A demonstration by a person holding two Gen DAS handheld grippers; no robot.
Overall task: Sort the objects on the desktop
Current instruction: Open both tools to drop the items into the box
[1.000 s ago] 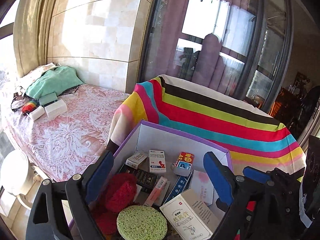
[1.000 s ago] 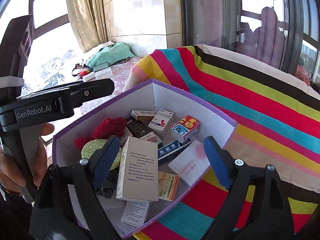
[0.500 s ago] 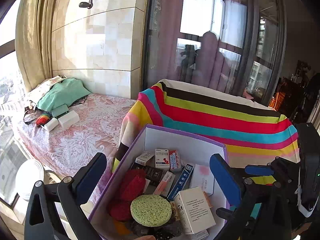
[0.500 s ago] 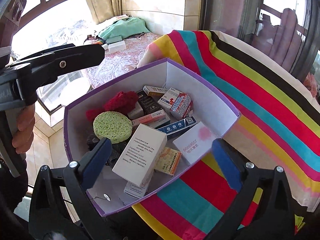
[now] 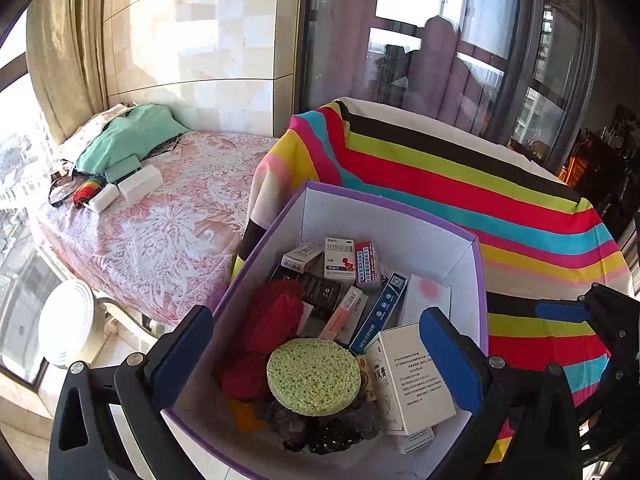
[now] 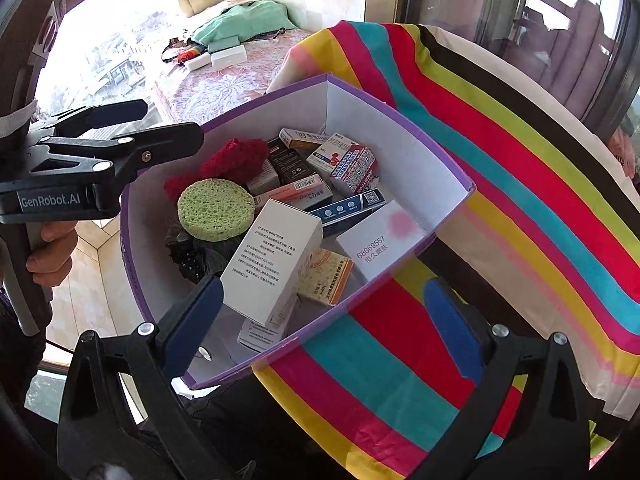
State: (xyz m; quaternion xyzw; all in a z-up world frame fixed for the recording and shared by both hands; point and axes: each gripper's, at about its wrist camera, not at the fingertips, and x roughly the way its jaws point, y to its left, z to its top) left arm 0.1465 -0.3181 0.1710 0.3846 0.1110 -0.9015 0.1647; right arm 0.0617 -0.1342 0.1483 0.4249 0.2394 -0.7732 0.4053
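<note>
**Box packed, both claws wide & empty**

Left claw (image 5: 316,356) and right claw (image 6: 324,320) both gape wide, nothing held. In my right wrist view the left claw shows again at mid left, a hand (image 6: 50,254) on its grip, "GenRobot.AI" printed on the body.

The task's things all lie inside the purple-rimmed box (image 6: 400,118), centre of frame, on the striped cloth (image 6: 500,152) over the tabletop. The cloth itself is bare in view, so this fits either a sort that's finished or a box about to be emptied; I can't tell which.

Handling, my guess:
- Big white carton (image 6: 276,260), centre-low, on top of the pile: light, stiff card, crushes if squeezed hard. Pinch across the narrow faces.
- Green sponge disc (image 6: 216,208), left of it: soft, very light, springy; grip across its edge, expect give.
- Red knit bundle (image 6: 236,158), upper left of the box: floppy, may snag.
- Small medicine boxes (image 6: 352,164) at the back: light, glossy, poss. slippery.

Writing: white-pink box (image 6: 376,240) at the right wall reads "68669557" plus Chinese chars; a blue box (image 6: 348,208) carries a QR code. Other print too small to read.
</note>
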